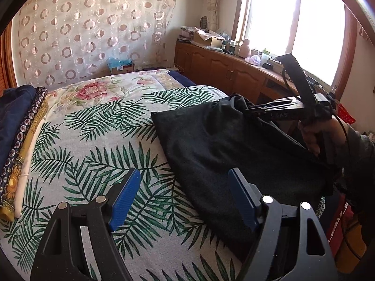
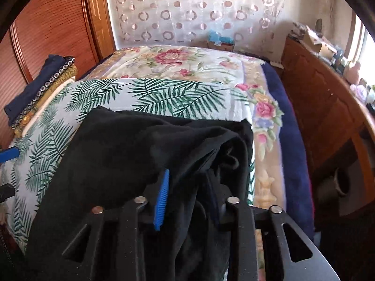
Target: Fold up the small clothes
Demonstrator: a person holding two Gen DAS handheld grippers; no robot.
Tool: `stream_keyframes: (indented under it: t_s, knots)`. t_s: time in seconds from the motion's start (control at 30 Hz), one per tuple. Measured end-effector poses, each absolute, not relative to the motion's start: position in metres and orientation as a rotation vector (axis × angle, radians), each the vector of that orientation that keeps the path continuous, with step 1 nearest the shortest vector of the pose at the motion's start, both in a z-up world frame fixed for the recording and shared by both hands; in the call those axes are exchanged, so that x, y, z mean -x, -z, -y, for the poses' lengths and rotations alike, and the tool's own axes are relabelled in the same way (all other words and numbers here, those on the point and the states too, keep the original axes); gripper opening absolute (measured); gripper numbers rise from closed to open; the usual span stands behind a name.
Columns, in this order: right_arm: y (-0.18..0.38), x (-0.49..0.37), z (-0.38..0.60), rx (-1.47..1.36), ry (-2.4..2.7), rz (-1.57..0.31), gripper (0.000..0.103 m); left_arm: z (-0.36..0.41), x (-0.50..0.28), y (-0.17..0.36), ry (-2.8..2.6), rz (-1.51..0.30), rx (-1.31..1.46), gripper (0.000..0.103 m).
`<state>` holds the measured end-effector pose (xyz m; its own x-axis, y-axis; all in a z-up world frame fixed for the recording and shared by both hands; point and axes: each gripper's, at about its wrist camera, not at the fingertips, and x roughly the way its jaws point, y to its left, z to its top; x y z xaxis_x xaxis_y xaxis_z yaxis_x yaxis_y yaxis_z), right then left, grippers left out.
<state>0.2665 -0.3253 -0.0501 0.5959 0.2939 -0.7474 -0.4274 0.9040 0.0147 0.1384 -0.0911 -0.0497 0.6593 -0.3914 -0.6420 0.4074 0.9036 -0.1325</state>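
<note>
The bed (image 1: pixel 98 145) fills both views, spread with a palm-leaf sheet (image 2: pixel 164 96) over a floral quilt (image 2: pixel 168 61). A dark garment (image 1: pixel 222 145) lies bunched on the sheet near the bed's right edge, one end lifted off it. A stack of folded cloths (image 1: pixel 21 140) sits at the bed's left side. The right gripper (image 2: pixel 187 199) is clenched on a gathered fold of the dark garment, its blue pads (image 2: pixel 163 199) pressed into the cloth. The left gripper (image 1: pixel 182 199) hangs released over the sheet, jaws wide apart, its right finger just beside the garment's edge.
</note>
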Motion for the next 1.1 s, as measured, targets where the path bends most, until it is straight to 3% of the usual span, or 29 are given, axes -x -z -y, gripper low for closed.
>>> stream_keyframes:
  t_s: [0.03, 0.2, 0.4, 0.47, 0.53, 0.57, 0.7, 0.8, 0.87, 1.1]
  knots:
    - [0.049, -0.266, 0.329, 0.162, -0.45, -0.829, 0.006, 0.093, -0.14, 0.049, 0.454, -0.721, -0.024, 0.078]
    - [0.023, -0.255, 0.367, 0.169, -0.373, -0.719, 0.004, 0.1, -0.156, 0.047, 0.457, -0.724, -0.019, 0.078]
    - [0.027, -0.268, 0.392, 0.159, -0.307, -0.718, 0.004, 0.107, -0.186, 0.05, 0.442, -0.745, -0.047, 0.078]
    - [0.028, -0.272, 0.39, 0.176, -0.266, -0.701, 0.012, 0.106, -0.199, 0.052, 0.433, -0.761, -0.045, 0.078]
    - [0.028, -0.276, 0.392, 0.166, -0.255, -0.682, 0.039, 0.104, -0.211, 0.053, 0.427, -0.77, -0.033, 0.078]
    - [0.029, -0.276, 0.391, 0.153, -0.274, -0.676, 0.041, 0.104, -0.217, 0.054, 0.425, -0.776, -0.029, 0.078]
    - [0.047, -0.291, 0.382, 0.152, -0.347, -0.692, 0.044, 0.105, -0.245, 0.058, 0.415, -0.783, -0.008, 0.078]
    - [0.062, -0.305, 0.383, 0.143, -0.387, -0.72, 0.044, 0.107, -0.263, 0.064, 0.407, -0.801, 0.006, 0.062]
    - [0.065, -0.315, 0.388, 0.125, -0.406, -0.736, 0.044, 0.108, -0.274, 0.068, 0.409, -0.821, 0.004, 0.057]
    - [0.067, -0.328, 0.386, 0.126, -0.461, -0.763, 0.044, 0.111, -0.292, 0.08, 0.432, -0.862, 0.003, 0.054]
